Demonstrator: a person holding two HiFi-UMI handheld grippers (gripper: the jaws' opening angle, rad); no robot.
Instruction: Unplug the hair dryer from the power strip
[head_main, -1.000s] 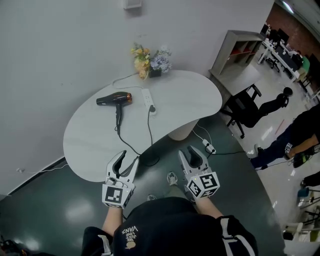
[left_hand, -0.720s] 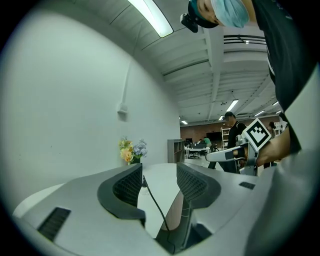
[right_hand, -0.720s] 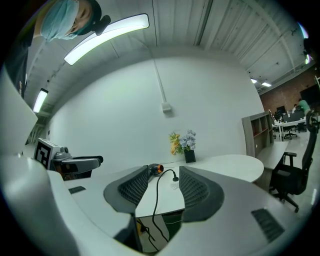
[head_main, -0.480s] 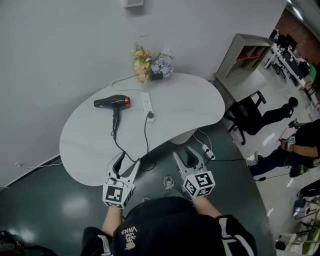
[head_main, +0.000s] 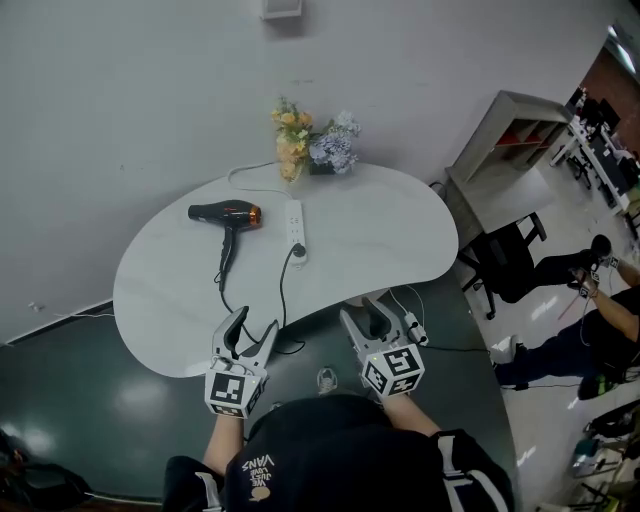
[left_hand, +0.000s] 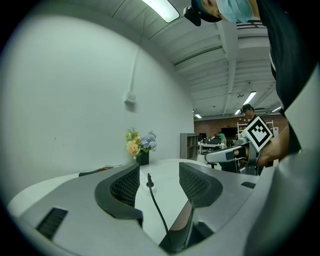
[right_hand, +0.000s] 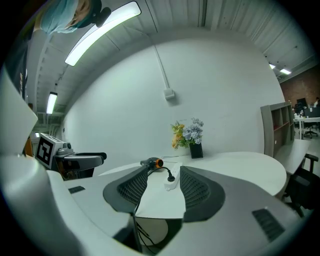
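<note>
A person stands at the near edge of a white kidney-shaped table (head_main: 160, 320), a grey two-jaw left gripper (head_main: 253, 325) and a matching right gripper (head_main: 365, 314) held side by side, both with jaws spread wide (they have just been opening) and nothing between the pads. Beyond them a thin black cord (head_main: 281, 295) loops off the near edge and rises to a black plug (head_main: 297, 252) seated in the near end of a white oblong power strip (head_main: 295, 218) at mid-table. Left of the strip lies a black hair dryer (head_main: 225, 212), its orange-ringed end toward the strip. At the far edge, against the pale wall (head_main: 130, 90), stand yellow and pale blue flowers (head_main: 318, 140) in a dark vase (head_main: 322, 167)
</note>
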